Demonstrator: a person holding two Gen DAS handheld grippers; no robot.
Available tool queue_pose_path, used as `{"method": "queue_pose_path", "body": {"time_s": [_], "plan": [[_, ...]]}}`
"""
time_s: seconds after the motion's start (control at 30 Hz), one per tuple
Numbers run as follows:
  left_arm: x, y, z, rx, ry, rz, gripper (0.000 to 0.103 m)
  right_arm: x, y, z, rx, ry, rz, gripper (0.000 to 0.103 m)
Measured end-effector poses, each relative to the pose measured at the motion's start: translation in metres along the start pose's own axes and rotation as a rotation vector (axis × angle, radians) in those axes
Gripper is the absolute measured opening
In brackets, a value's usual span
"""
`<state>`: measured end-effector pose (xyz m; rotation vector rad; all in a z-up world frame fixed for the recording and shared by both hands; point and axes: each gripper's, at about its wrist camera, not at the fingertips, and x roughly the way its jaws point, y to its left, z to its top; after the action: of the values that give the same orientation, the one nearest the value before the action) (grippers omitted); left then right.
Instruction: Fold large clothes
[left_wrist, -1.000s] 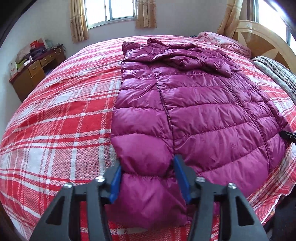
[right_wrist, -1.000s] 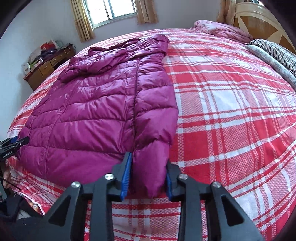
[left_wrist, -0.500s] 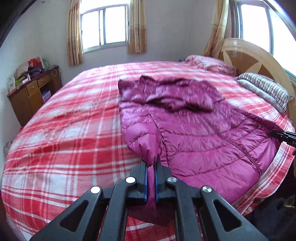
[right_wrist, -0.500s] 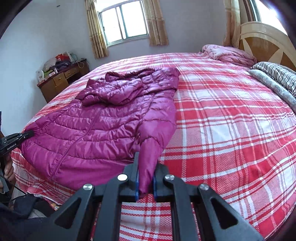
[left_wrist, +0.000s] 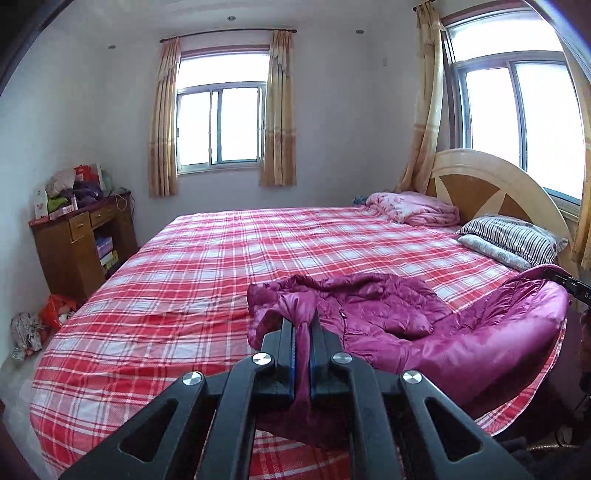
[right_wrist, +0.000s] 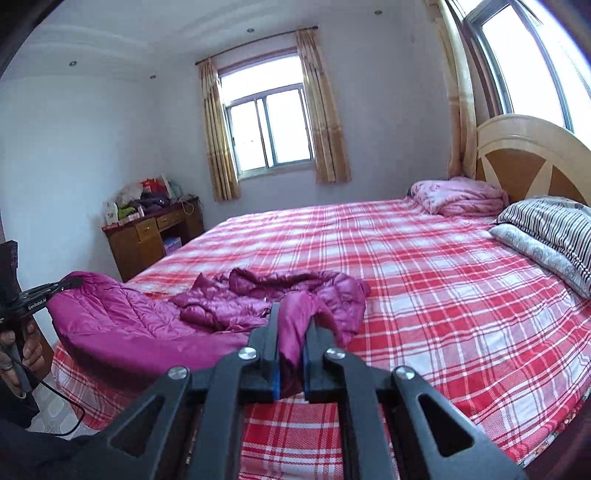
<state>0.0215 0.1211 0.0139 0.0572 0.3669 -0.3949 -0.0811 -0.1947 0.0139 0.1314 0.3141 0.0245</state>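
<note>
Since half second ago, both hem corners lifted higher — jacket (left_wrist: 461, 343) sags between them over bed (left_wrist: 332, 240) near edge. Left gripper (left_wrist: 303, 332) and right gripper (right_wrist: 291, 332) clamped tight on hem corners — ready to carry hem toward collar.

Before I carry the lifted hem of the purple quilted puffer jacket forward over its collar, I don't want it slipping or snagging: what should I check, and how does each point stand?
1. Left gripper clamped on the purple quilted puffer jacket: ok, fabric pinched between shut fingers.
2. Right gripper clamped on the hem: ok, likewise.
3. Hem raised off the red plaid bedsheet: ok, it arcs up between both grippers.
4. Collar end lying flat: not ok, it is bunched and wrinkled.
5. Landing area beyond the collar: ok, bare sheet; striped pillow and pink quilt lie far off.
6. Zipper closed: cannot tell.
</note>
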Motion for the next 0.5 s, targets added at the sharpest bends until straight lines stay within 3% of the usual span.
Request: {"method": "queue_pose_path", "body": {"time_s": [0.23,0.5], "plan": [[0.1,0.017,0.006,0.012,0.121,0.081,0.004,0.071,-0.014,0.012,0.002,0.025,-0.073,0.009],[0.212,0.032,0.018,0.057,0.199,0.13,0.004,0.157,-0.034,0.034,0.028,0.057,-0.133,0.009]]}}
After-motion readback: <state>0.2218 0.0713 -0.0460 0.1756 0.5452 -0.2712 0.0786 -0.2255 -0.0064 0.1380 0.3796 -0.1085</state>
